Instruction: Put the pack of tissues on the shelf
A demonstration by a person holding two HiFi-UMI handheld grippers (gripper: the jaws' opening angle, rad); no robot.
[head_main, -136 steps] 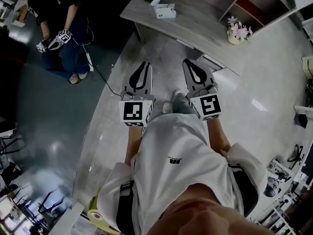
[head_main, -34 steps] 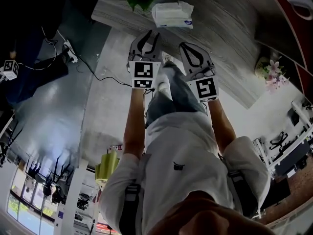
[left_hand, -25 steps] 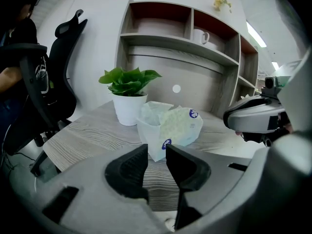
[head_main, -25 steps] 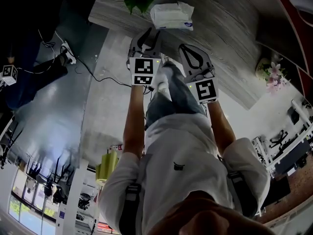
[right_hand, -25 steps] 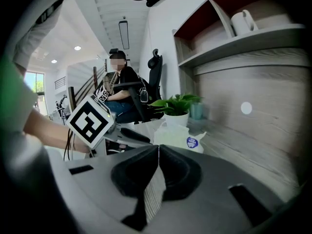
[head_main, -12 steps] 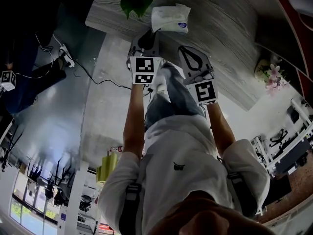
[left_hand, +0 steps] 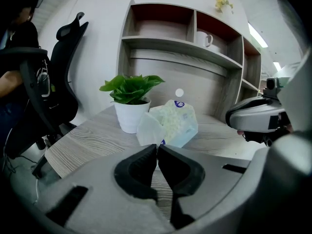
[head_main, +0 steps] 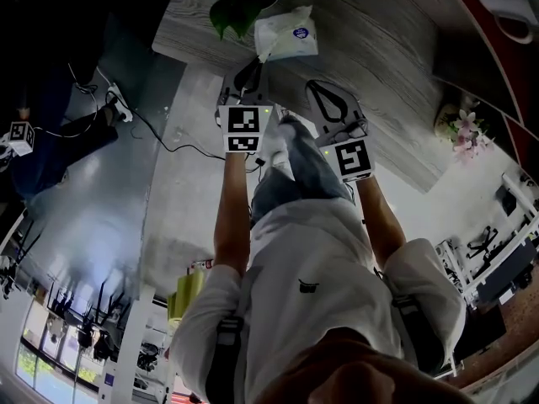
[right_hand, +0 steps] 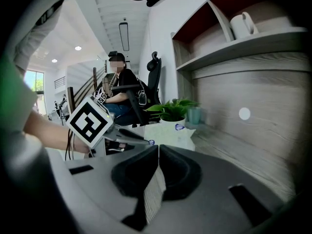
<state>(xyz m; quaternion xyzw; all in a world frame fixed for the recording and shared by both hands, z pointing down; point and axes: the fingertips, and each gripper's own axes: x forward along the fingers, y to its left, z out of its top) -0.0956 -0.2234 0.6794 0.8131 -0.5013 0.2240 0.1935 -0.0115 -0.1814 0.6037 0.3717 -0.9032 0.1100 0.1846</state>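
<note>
Since 0.5 s ago the left gripper [head_main: 250,67] has nudged fwd and the soft white plastic-wrapped tissue pack [head_main: 286,36] w/ blue label has turned, near corner now at the gripper's tips.

Head view: pack sits on the grey wood-grain table [head_main: 379,66], just right of the green leafy plant [head_main: 240,2]. Left gripper's nose touches the pack's near-left corner. Right gripper [head_main: 313,87] is beside it on the right, over the table edge, apart from the pack. Small pot of pink flowers [head_main: 459,129] stands further right on the table. Red-backed grey shelf [head_main: 497,23] is at top right, well apart from the pack.

Left gripper view: left gripper [left_hand: 157,147] has jaws pressed together on a thin flap of the pack's wrapper; no gap btwn the pads. Pack [left_hand: 175,123] stands tilted up just past the tips, next to the plant's white pot [left_hand: 130,116]. Shelf [left_hand: 185,43] rises behind, w/ a white mug [left_hand: 204,38] in an upper compartment. Right gripper [left_hand: 258,116] shows at the right edge. Black office chair [left_hand: 63,82] on the left.

Right gripper view: right gripper [right_hand: 158,150] has jaws closed tip to tip, nothing held; only table grain shows below the tips. Ahead, left gripper [right_hand: 148,142] meets the pack [right_hand: 168,133] at its blue-marked corner. Plant [right_hand: 173,108] behind it, mug [right_hand: 241,23] up on the shelf [right_hand: 234,45]. A seated person [right_hand: 122,91] is in the background.
</note>
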